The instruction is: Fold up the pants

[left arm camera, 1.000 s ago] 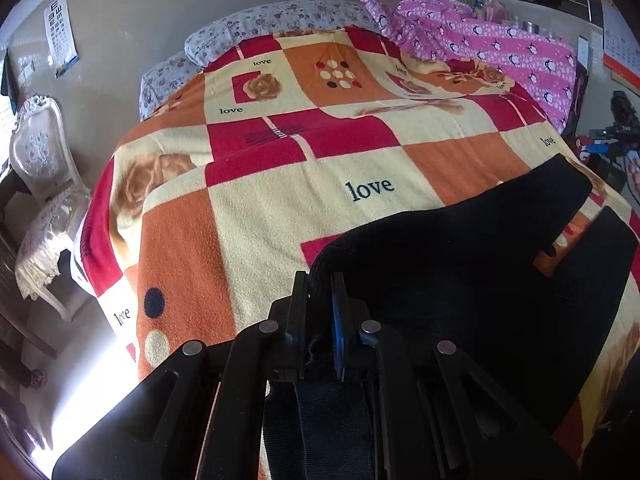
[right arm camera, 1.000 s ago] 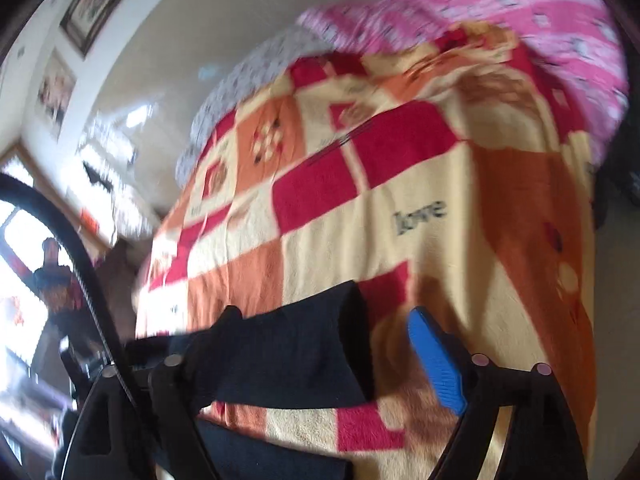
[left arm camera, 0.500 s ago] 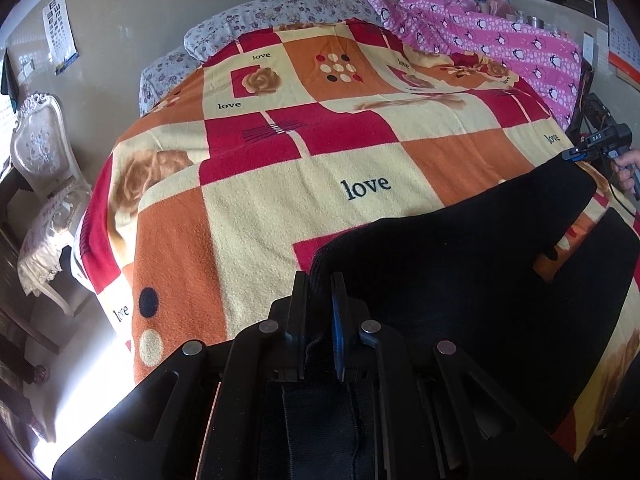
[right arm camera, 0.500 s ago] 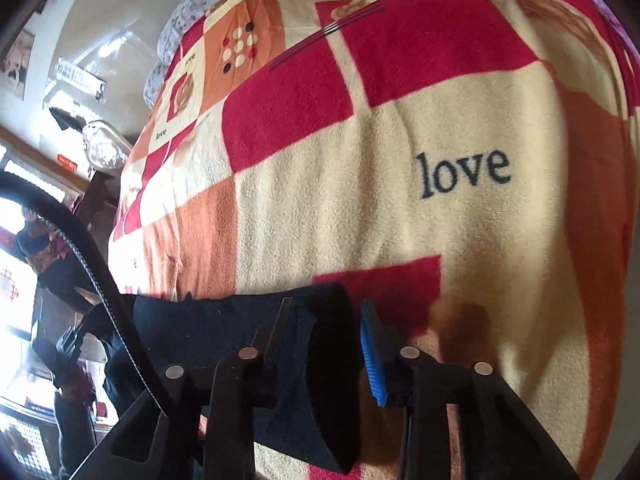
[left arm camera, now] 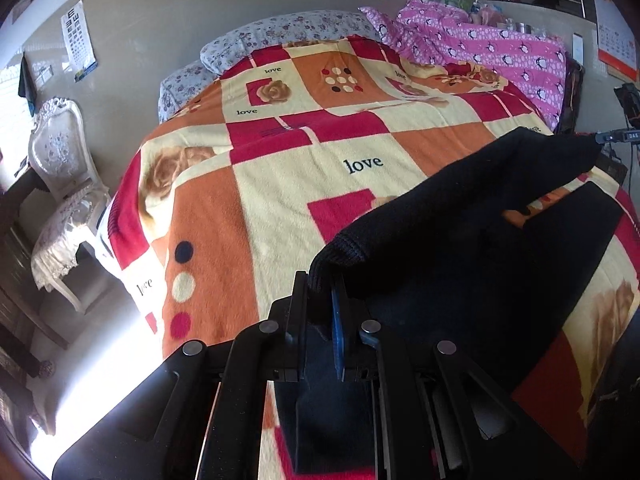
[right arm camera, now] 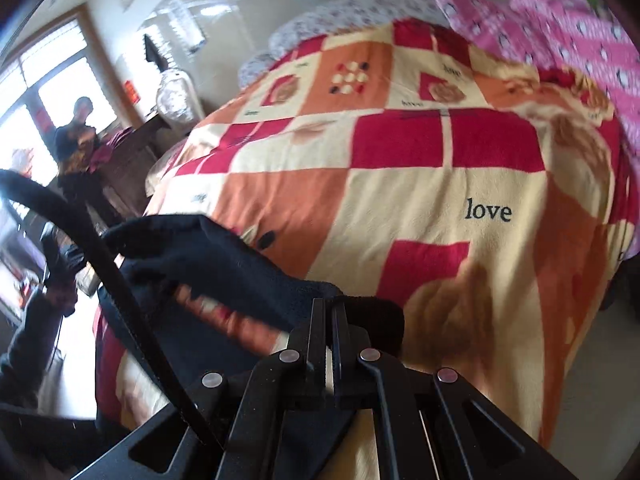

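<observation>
The black pants (left arm camera: 460, 232) lie across the near end of a bed with a red, orange and cream patchwork blanket (left arm camera: 280, 184). My left gripper (left arm camera: 320, 288) is shut on a ribbed hem of the pants and holds it lifted off the blanket. One leg stretches up to the right; the other lies flat below it. My right gripper (right arm camera: 329, 312) is shut on the other end of the pants (right arm camera: 224, 264), also raised above the blanket (right arm camera: 440, 184).
Floral pillows (left arm camera: 280, 36) and a pink penguin-print quilt (left arm camera: 500, 52) lie at the head of the bed. A white chair (left arm camera: 60, 168) stands left of the bed. A person (right arm camera: 80, 140) stands by the window. A black cable (right arm camera: 100, 264) crosses the right wrist view.
My right gripper closed on the pants' end and lifted it. My left gripper rose with the hem, so the upper leg now hangs clear of the blanket.
</observation>
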A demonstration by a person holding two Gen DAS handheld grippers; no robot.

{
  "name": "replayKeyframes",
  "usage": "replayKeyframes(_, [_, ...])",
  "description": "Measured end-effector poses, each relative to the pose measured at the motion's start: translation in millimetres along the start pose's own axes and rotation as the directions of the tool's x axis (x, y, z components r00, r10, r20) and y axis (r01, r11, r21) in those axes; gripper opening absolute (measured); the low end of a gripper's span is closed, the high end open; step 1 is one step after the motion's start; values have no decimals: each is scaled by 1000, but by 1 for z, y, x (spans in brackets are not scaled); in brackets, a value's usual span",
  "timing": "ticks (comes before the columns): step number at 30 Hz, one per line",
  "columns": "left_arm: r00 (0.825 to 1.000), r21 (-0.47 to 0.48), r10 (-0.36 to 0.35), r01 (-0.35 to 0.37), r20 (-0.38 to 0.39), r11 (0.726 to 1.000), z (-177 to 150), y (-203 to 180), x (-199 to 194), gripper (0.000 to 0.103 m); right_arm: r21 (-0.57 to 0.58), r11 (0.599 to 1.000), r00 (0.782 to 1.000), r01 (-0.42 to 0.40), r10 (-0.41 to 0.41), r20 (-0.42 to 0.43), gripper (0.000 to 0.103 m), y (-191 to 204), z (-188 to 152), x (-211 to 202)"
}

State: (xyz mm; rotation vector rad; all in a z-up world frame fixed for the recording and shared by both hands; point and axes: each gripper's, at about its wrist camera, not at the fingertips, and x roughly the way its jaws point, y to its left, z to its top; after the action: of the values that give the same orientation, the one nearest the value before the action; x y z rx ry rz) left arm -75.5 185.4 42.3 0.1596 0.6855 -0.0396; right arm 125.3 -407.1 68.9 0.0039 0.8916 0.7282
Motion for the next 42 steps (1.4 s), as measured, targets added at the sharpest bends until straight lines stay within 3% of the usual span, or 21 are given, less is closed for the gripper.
replayKeyframes(4, [1000, -77, -2, 3, 14, 997, -48, 7, -20, 9, -119, 993, 999, 28, -25, 30, 2, 38, -51, -35])
replayKeyframes(8, [999, -192, -52, 50, -6, 980, -92, 16, -20, 9, -185, 982, 999, 42, -46, -21, 2, 52, -100, -25])
replayKeyframes(11, [999, -229, -51, 51, 7, 972, -106, 12, -24, 9, -152, 987, 995, 52, -64, -72, 2, 40, -125, -6])
replayKeyframes(15, [998, -286, -50, 55, 23, 957, -110, 14, -30, 11, -145, 987, 994, 70, -81, -68, 2, 38, -136, -6])
replayKeyframes(16, [999, -297, -49, 53, 21, 953, -111, 17, -31, 15, -161, 984, 993, 81, -93, -68, 2, 40, -137, -6])
replayKeyframes(20, [1000, -389, 22, -24, -9, 921, -118, 37, -36, 17, -224, 966, 987, 133, -150, -63, 2, 45, -142, -10])
replayKeyframes(22, [993, -457, 114, -119, -38, 882, -122, 50, -43, 17, -214, 960, 978, 178, -197, -72, 2, 35, -142, -11])
replayKeyframes(24, [988, -507, 153, -140, -15, 851, -114, 53, -56, 17, -191, 954, 965, 229, -249, -85, 2, 22, -145, -13])
replayKeyframes(26, [989, -511, 141, -96, 50, 854, -95, 42, -69, 17, -147, 937, 941, 317, -330, -79, 2, 9, -143, -21])
replayKeyframes(28, [986, -474, 95, -19, 136, 880, -70, 19, -78, 18, -96, 917, 919, 388, -392, -29, 2, 4, -132, -35])
replayKeyframes(30, [983, -408, -7, 82, 183, 909, -50, -14, -74, 19, -48, 913, 914, 405, -404, 23, 5, 6, -119, -46])
replayKeyframes(31, [983, -381, -55, 118, 173, 917, -46, -26, -66, 21, -21, 924, 923, 381, -379, 58, 6, 10, -109, -52])
replayKeyframes(33, [992, -334, -92, 117, 88, 935, -50, -51, -38, 21, -11, 940, 935, 342, -339, 98, 6, 22, -99, -55])
replayKeyframes(35, [996, -338, -78, 57, -47, 939, -70, -59, -2, 21, -31, 947, 943, 319, -313, 114, 8, 35, -91, -52])
replayKeyframes(37, [998, -374, -59, 64, 23, 925, -84, -55, 0, 21, -61, 949, 947, 311, -303, 111, 12, 45, -88, -46])
replayKeyframes(39, [997, -429, -80, 75, 7, 900, -81, -48, -2, 21, -81, 939, 940, 333, -325, 102, 13, 49, -88, -43])
replayKeyframes(42, [996, -415, -33, 67, 88, 907, -61, -46, -23, 21, -68, 928, 928, 367, -360, 95, 15, 45, -87, -45])
